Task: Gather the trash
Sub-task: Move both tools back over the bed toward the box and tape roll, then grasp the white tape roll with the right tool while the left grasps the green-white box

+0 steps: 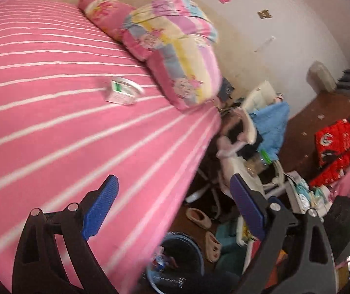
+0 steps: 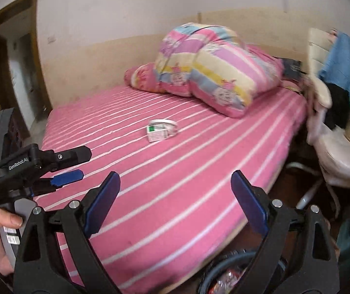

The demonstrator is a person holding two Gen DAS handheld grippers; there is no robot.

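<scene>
Gaping left gripper [image 1: 173, 205]: jaws wide, empty, above the bed [image 1: 52, 98] edge
Right gripper [image 2: 175, 202]: likewise spread, nothing held
Trash: small white box [image 2: 159, 134] touching a white ring [image 2: 165, 123], mid-bed, near the folded quilt [image 2: 211, 73]
Bin [image 1: 175, 257]: on the floor beside the bed
Advice: approach low; straddle the box squarely; close firmly

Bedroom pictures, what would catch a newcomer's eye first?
The pink striped bed fills most of both views, with a bundled pastel quilt at its far end. A small white box lies alone mid-bed, and both open grippers, left and right, frame the foreground.
</scene>
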